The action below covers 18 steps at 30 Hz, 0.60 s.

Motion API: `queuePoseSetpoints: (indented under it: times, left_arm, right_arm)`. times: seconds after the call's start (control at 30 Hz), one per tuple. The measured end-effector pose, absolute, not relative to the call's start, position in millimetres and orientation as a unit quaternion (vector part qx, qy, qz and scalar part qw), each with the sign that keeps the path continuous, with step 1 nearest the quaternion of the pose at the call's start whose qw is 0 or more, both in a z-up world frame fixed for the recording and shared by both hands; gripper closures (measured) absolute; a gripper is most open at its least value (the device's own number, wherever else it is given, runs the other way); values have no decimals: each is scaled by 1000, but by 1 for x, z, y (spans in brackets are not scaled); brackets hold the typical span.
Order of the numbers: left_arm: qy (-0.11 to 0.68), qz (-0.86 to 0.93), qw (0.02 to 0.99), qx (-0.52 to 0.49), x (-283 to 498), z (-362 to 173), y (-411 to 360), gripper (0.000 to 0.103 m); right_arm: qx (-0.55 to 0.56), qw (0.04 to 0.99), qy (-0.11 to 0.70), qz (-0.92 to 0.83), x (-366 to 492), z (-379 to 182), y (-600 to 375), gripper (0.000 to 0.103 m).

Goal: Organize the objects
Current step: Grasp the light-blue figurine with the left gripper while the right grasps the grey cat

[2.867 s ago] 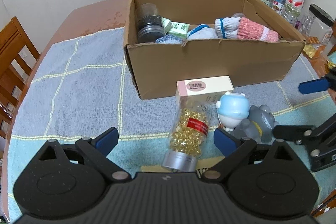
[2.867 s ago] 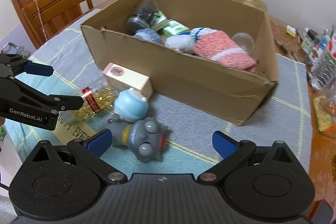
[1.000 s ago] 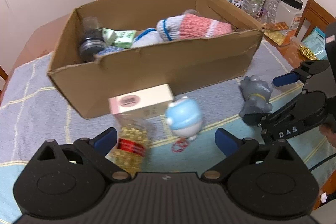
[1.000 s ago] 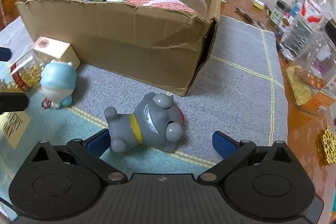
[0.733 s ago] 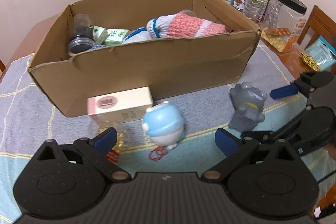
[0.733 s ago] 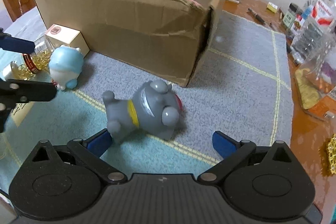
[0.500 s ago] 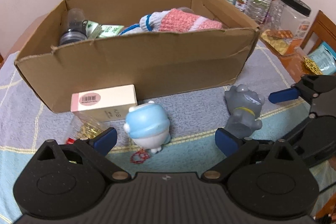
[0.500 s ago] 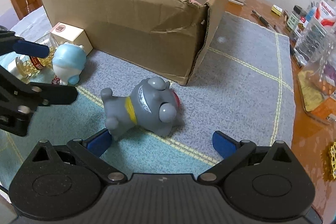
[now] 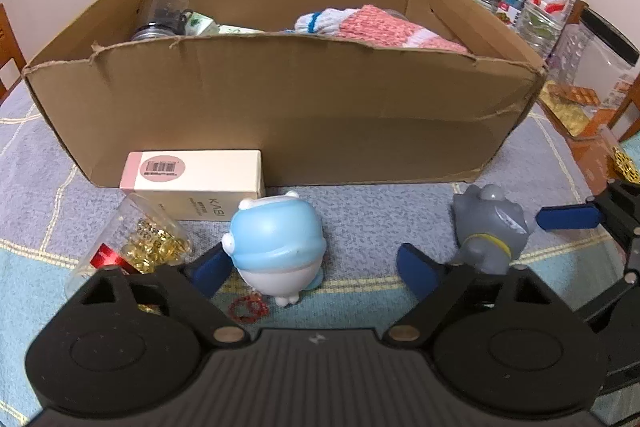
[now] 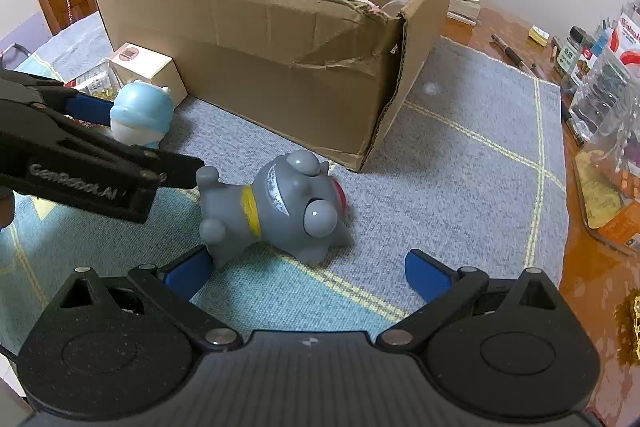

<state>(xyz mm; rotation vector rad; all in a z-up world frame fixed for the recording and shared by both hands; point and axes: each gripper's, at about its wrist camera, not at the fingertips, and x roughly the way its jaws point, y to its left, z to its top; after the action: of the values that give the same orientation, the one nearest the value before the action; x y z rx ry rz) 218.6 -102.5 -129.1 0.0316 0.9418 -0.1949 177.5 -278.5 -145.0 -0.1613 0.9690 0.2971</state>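
Entry: both grippers spread, nothing held, one toy lined up for each.

Left gripper (image 9: pixel 314 267): your jaws bracket the blue toy (image 9: pixel 278 241); centre, close on its round body. Right gripper (image 10: pixel 306 273): jaws wide before the grey toy (image 10: pixel 276 205), lying tipped over; advance, grip across the torso. Box (image 10: pixel 280 67) just behind receives both.

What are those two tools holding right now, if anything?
Nothing. The left tool is open around the blue toy without gripping it. The right tool is open just short of the gray toy.
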Motion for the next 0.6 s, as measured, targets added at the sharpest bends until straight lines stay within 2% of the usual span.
queuePoseSetpoints:
  times: [0.07, 0.1, 0.17, 0.6]
  left_arm:
    - [448, -86, 890, 10, 218, -129, -101, 22]
    - [446, -81, 891, 6, 219, -128, -100, 30]
    - [447, -77, 891, -8, 220, -128, -98, 38]
    - [437, -59, 897, -25, 222, -130, -93, 50]
  right_arm:
    - [-77, 872, 462, 143, 177, -145, -279, 0]
    - [-77, 872, 461, 144, 177, -145, -279, 0]
    - [-77, 873, 459, 144, 176, -145, -279, 0]
    - [-81, 874, 454, 154, 182, -145, -270, 0]
